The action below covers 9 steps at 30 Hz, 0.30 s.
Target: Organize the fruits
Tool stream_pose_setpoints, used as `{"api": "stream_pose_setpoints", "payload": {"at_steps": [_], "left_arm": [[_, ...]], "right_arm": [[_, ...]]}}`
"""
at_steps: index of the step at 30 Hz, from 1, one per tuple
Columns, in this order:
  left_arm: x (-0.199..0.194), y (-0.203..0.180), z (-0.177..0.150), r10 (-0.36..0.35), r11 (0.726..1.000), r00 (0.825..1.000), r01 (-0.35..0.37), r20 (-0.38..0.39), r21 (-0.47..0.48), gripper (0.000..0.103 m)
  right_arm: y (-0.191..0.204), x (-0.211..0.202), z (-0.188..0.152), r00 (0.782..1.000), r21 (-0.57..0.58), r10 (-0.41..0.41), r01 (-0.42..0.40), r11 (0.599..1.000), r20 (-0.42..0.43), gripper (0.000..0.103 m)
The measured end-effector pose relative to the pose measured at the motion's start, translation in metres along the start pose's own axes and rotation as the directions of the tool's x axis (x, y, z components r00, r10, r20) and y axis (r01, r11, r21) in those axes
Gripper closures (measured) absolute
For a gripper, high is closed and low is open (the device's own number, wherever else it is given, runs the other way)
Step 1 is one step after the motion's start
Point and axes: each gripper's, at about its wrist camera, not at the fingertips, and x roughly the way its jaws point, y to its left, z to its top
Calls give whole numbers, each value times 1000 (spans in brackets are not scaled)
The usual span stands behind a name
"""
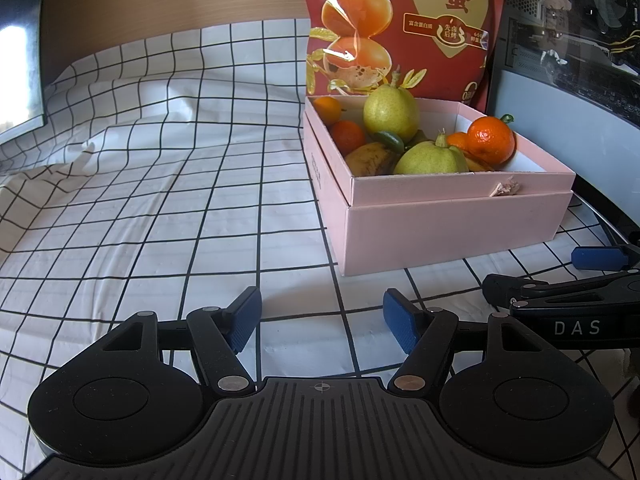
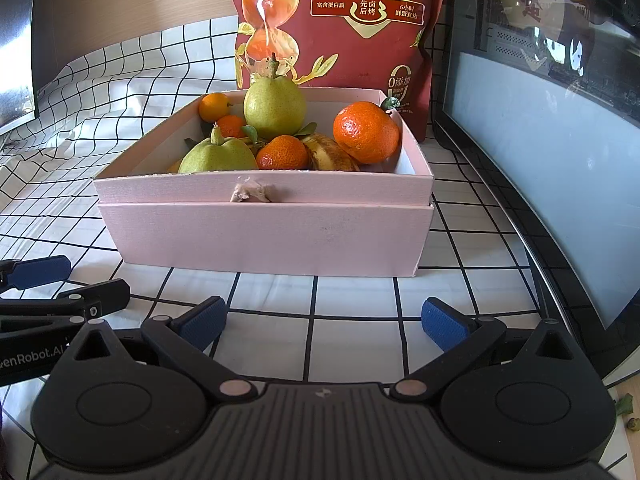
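A pink cardboard box [image 1: 456, 224] [image 2: 264, 236] stands on the checked cloth and holds the fruit. Inside lie two green pears [image 2: 275, 104] [image 2: 218, 156], several mandarins, the largest [image 2: 366, 132] at the right wall, and a spotted banana [image 2: 330, 154]. The left wrist view shows the pears [image 1: 391, 114] [image 1: 430, 158], the big mandarin [image 1: 490, 140] and the banana [image 1: 370, 158]. My left gripper [image 1: 322, 320] is open over bare cloth, left of the box's near corner. My right gripper [image 2: 324, 322] is open just in front of the box, empty.
A tall red snack bag [image 2: 340, 20] stands behind the box. A dark computer case with a glass side [image 2: 540, 100] runs along the right. A dark screen [image 1: 20, 44] sits at the far left. Wrinkled checked cloth [image 1: 160, 200] spreads left of the box.
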Motion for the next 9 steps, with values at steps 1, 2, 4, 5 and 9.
{"api": "stream_pose_setpoints", "payload": {"at_steps": [1, 2, 4, 5, 9], "left_arm": [[0, 0, 0, 0, 1000, 1000, 0, 0, 0, 30], [0, 0, 0, 0, 1000, 1000, 0, 0, 1, 30], [0, 0, 0, 1, 1000, 1000, -1, 0, 1, 30], [0, 0, 0, 1, 1000, 1000, -1, 0, 1, 30], [1, 0, 1, 1, 1000, 1000, -1, 0, 2, 30]], "right_arm": [[0, 0, 0, 1000, 0, 0, 0, 1000, 0, 0], [0, 0, 0, 1000, 0, 0, 0, 1000, 0, 0], [0, 0, 0, 1000, 0, 0, 0, 1000, 0, 0], [0, 0, 0, 1000, 0, 0, 0, 1000, 0, 0], [0, 0, 0, 1000, 0, 0, 0, 1000, 0, 0]]}}
